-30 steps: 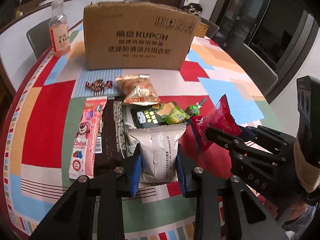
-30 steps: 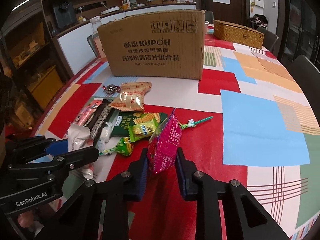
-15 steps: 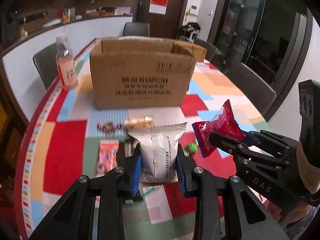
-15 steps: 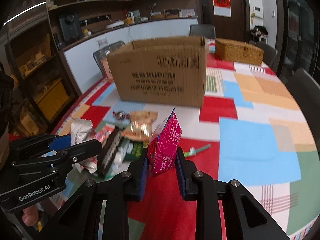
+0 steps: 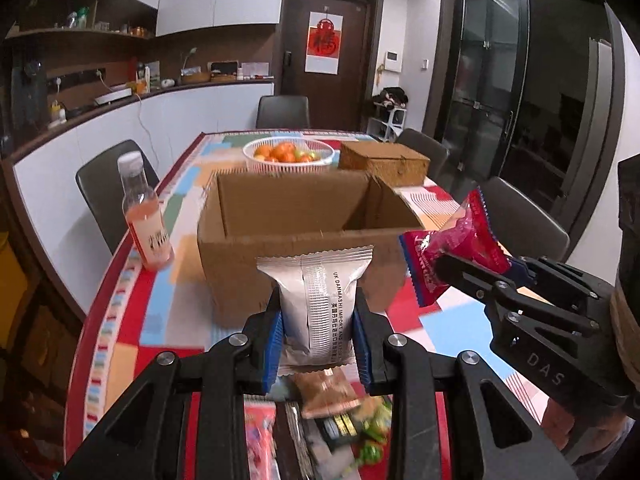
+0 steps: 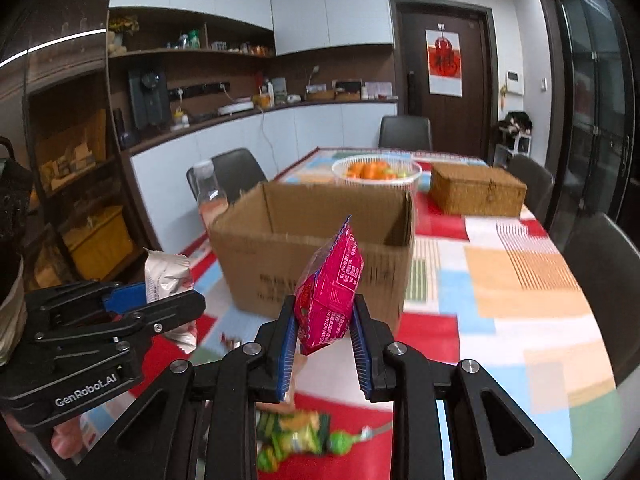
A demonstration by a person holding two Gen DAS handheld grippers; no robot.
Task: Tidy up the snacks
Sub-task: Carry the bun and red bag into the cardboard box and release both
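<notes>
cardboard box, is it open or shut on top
Open. The cardboard box has no flaps across its top, and both views look past the near rim onto the bare inner walls. Its floor stays hidden, so contents cannot be told.

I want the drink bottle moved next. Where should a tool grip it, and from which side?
Grip the bottle across its narrower clear upper body below the white cap, coming level from the near side: it stands upright, with the cardboard box close on its right.

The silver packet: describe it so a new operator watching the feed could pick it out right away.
Start at the open cardboard box on the colourful tablecloth. In front of its near wall, the left tongs hold the silver packet upright between blue pads. It is matte silver with a ribbed centre seam and black print, unlike the glossy red packet in the right tongs.
</notes>
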